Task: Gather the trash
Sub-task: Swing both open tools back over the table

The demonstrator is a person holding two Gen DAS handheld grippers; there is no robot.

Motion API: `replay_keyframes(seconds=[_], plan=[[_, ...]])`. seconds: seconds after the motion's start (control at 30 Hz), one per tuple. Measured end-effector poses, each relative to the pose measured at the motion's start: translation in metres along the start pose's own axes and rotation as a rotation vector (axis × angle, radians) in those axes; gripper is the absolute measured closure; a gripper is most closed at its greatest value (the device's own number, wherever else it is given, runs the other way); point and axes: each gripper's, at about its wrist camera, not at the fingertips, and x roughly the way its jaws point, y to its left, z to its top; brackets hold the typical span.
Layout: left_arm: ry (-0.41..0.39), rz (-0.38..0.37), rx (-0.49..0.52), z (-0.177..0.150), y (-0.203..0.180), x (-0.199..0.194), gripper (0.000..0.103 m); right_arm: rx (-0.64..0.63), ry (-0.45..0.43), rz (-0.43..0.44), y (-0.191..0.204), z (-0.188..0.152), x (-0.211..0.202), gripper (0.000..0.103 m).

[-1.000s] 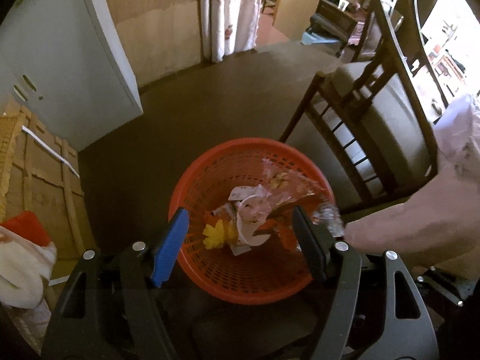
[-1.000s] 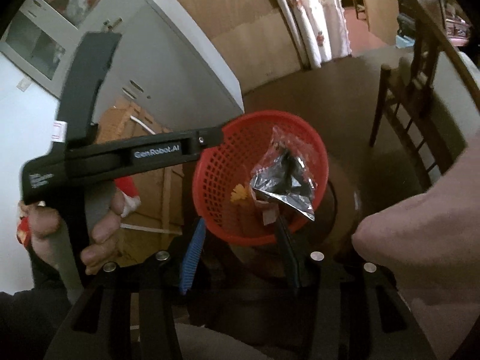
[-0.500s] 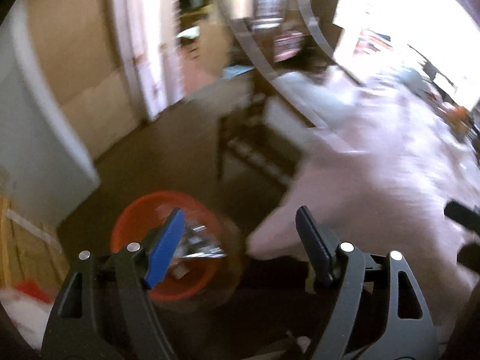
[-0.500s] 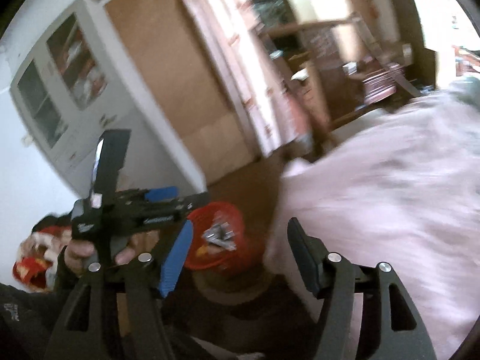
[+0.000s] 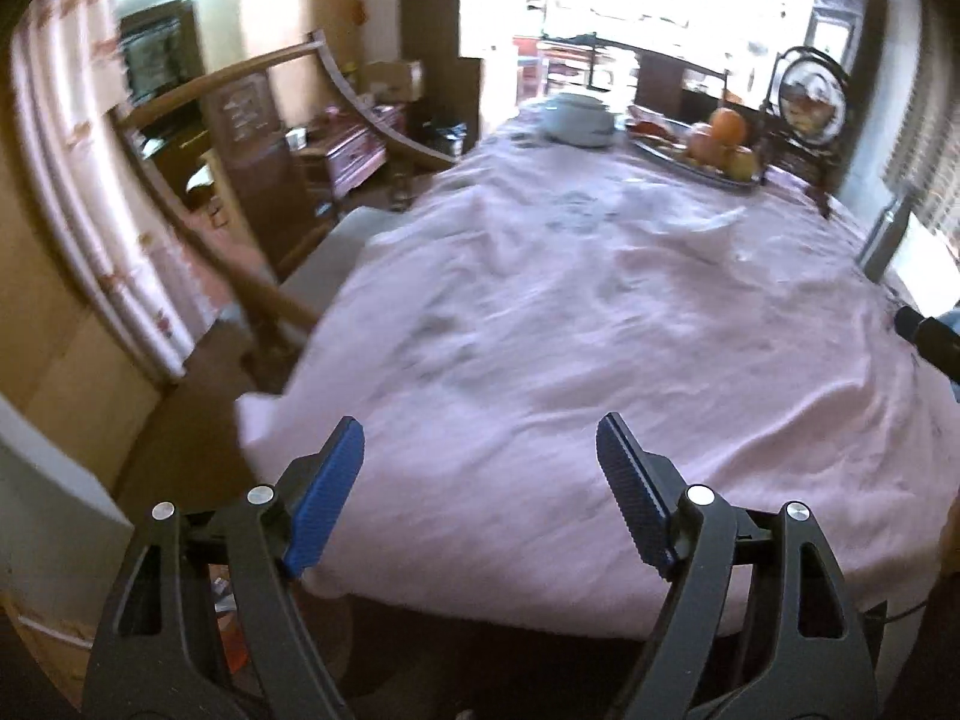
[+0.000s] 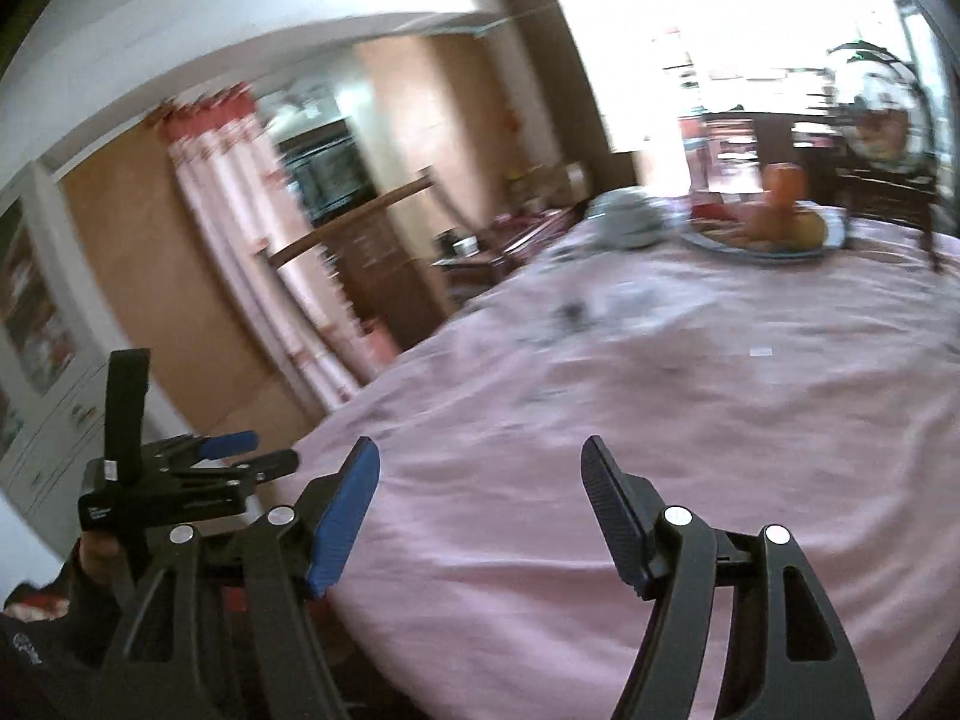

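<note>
Left hand-held gripper (image 5: 480, 480): jaws spread wide, nothing between them, poised over the near edge of the counter with its pink cloth (image 5: 600, 312). Right hand-held gripper (image 6: 480, 504): jaws likewise apart and empty, above the same cloth; the left unit appears at its left. No trash can be made out on the blurred cloth. At the far end stand a fruit tray (image 5: 714, 165) and a pale bowl (image 5: 579, 120).
</note>
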Motion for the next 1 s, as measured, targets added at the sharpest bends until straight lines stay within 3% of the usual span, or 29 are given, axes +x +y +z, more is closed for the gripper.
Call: replay_keyframes(seconds=[0.37, 0.63, 0.77, 1.0], plan=[[0.015, -0.110, 0.176, 0.060, -0.115, 0.044, 0.025, 0.106, -0.085, -0.239, -0.102, 0.009, -0.063, 0.034], [-0.023, -0.159, 0.206, 0.119, -0.169, 0.069, 0.025, 0.136, -0.177, -0.361, -0.149, 0.052, -0.105, 0.032], [-0.017, -0.150, 0.229, 0.135, -0.182, 0.091, 0.023, 0.118, -0.130, -0.396, -0.168, 0.068, -0.073, 0.027], [0.079, -0.149, 0.209, 0.141, -0.185, 0.157, 0.023, 0.108, 0.131, -0.350, -0.194, 0.072, 0.049, 0.027]])
